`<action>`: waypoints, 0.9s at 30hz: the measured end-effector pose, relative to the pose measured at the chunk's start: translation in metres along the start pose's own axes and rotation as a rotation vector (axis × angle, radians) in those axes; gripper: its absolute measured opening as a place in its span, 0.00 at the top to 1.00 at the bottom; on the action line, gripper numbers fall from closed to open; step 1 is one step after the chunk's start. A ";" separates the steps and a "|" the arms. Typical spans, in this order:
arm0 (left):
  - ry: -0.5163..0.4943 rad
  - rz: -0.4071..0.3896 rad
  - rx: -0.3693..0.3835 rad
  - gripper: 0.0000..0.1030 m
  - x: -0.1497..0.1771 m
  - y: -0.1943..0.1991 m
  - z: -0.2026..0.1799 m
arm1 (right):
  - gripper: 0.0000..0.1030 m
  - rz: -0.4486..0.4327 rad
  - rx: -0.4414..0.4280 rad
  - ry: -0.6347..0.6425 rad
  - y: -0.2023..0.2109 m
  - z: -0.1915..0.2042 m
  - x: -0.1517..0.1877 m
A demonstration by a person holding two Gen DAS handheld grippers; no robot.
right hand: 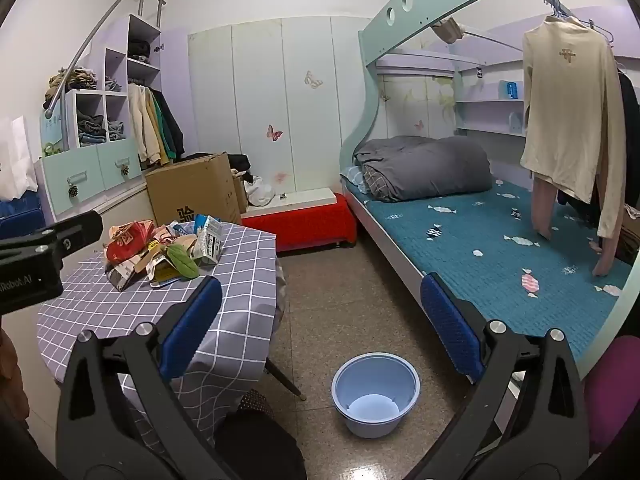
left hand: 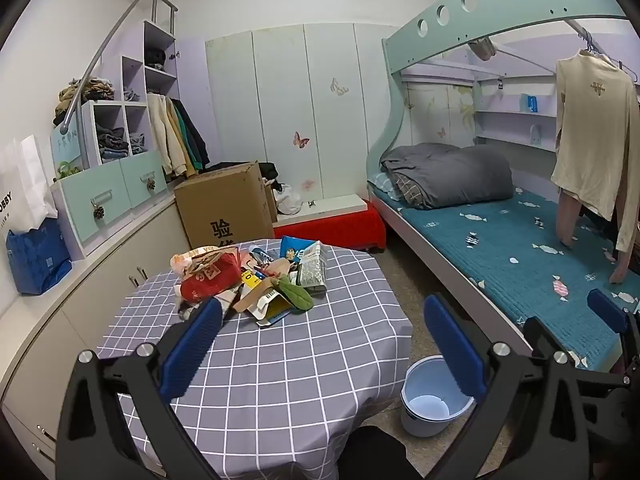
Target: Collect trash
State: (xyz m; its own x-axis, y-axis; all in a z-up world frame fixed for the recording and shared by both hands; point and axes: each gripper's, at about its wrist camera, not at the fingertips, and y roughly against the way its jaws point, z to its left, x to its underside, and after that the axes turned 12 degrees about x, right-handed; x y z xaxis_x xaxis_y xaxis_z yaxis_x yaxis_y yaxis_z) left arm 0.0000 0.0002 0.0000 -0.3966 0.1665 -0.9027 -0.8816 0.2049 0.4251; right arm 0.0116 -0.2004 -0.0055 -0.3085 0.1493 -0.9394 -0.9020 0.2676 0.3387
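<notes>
- The left gripper (left hand: 320, 344), black-armed with ribbed blue pads, stands spread as wide as it goes, with nothing between its pads; it hangs above the near edge of a round table covered in a grey cloth with white checks (left hand: 280, 360).
- Ahead of the left gripper, slightly toward its left finger, a heap of trash (left hand: 248, 276) lies on the far half of that table: a crumpled red and white plastic bag (left hand: 204, 276), a printed white and blue carton (left hand: 314, 268), torn brown cardboard scraps (left hand: 256, 296) and a limp green pouch (left hand: 298, 294).
- Below and just beyond its right finger, a pale blue round plastic bin (left hand: 430, 404) sits on the speckled floor beside the table.
- The right gripper (right hand: 320, 332), of the same build, is likewise fully spread and holds nothing; it hovers over the floor between the table and a bed with a teal quilted mattress (right hand: 500, 248).
- The bin lies below the right gripper, between its fingers; the heap is ahead, off to its left.
</notes>
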 end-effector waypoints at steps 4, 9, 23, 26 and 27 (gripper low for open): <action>-0.001 0.002 0.001 0.04 0.000 -0.001 0.000 | 0.06 0.004 -0.001 0.001 0.000 0.003 0.001; 0.000 -0.002 0.001 0.04 0.000 -0.001 0.000 | 0.06 0.002 -0.004 0.004 0.004 0.007 0.001; 0.005 -0.003 0.001 0.04 0.001 0.001 -0.002 | 0.06 0.022 0.002 0.004 -0.003 0.012 0.005; 0.006 -0.002 0.002 0.04 0.004 -0.003 -0.003 | 0.06 0.031 -0.001 0.004 -0.004 0.014 0.007; 0.006 -0.002 0.003 0.04 0.004 -0.003 -0.003 | 0.06 0.032 -0.002 0.004 -0.004 0.014 0.008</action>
State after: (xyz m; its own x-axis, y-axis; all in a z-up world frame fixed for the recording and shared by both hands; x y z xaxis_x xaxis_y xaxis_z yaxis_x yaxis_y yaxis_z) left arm 0.0007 -0.0026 -0.0048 -0.3967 0.1604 -0.9038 -0.8815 0.2080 0.4239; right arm 0.0168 -0.1870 -0.0132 -0.3386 0.1535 -0.9283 -0.8922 0.2609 0.3686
